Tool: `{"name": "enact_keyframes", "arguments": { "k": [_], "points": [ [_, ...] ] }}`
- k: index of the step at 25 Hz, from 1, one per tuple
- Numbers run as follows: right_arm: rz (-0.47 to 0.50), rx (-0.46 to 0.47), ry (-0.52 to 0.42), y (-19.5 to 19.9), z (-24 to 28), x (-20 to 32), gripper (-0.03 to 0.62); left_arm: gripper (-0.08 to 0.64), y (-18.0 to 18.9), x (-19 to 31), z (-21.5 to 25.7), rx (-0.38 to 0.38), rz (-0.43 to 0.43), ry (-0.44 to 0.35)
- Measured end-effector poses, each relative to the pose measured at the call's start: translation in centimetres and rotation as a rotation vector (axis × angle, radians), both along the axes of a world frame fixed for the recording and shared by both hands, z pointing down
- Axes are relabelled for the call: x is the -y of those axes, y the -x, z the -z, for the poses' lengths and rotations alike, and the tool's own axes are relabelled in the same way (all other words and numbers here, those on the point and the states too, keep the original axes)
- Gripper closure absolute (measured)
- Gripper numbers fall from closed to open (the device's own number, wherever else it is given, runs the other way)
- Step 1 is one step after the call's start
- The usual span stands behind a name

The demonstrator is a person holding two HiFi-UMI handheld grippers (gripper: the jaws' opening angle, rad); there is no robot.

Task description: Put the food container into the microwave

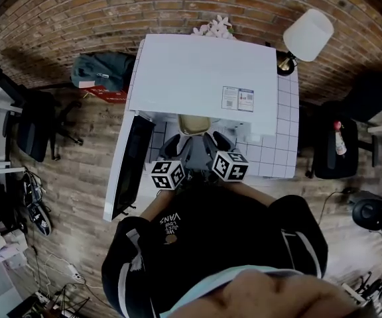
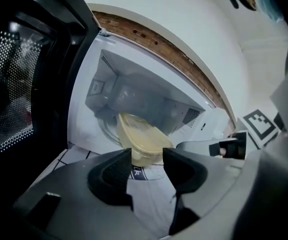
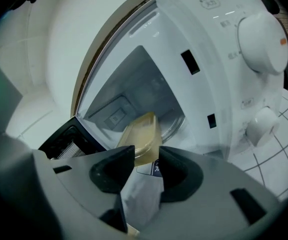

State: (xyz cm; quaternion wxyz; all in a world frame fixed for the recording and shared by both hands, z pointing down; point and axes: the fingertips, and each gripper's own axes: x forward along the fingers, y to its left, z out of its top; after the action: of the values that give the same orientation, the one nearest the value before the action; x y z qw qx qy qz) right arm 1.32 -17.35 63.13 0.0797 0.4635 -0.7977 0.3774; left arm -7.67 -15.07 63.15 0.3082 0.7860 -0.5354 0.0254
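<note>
Sitting in the mouth of the open microwave [image 1: 204, 78], the food container [image 1: 194, 123] is a pale, yellowish tub with a lid. Its far end reaches in over the glass turntable [image 2: 103, 129] and its near end points out toward the person. The microwave fills most of the white tiled desk [image 1: 287, 144]. Its front faces the desk's near edge, and its dark door [image 1: 130, 164] is swung wide toward the left edge.

Both tools hover side by side at the opening. The left gripper [image 1: 174, 144] has its jaws spread apart. In its own view the container [image 2: 141, 136] lies just past the tips [image 2: 147, 154], wider than the gap and not clamped. The right gripper [image 1: 216, 141] is also parted and holds nothing. In its view the container's [image 3: 141, 131] near end shows at the tips [image 3: 146, 151], but whether it touches them cannot be told. Two round white dials [image 3: 263, 44] sit on the microwave's front panel, right of the cavity.

A white-shaded lamp [image 1: 308, 35] stands at the desk's far right corner, and pale flowers [image 1: 214, 26] sit at its far edge.
</note>
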Motion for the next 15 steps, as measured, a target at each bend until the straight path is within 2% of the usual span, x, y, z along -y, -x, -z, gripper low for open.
{"name": "enact_keyframes", "arguments": {
  "k": [3,7,15],
  "points": [
    [-0.003,-0.012,0.003,0.1,-0.3,-0.1,0.504,0.395,-0.4,-0.1,-0.3,0.003,-0.037,0.013],
    [-0.010,-0.023,-0.004,0.5,-0.2,0.4,0.556,0.418,-0.4,0.2,-0.5,0.008,-0.058,0.026],
    [-0.052,-0.021,0.000,0.9,-0.4,1.5,0.569,0.494,0.5,1.5,-1.1,0.014,-0.060,0.043]
  ]
}}
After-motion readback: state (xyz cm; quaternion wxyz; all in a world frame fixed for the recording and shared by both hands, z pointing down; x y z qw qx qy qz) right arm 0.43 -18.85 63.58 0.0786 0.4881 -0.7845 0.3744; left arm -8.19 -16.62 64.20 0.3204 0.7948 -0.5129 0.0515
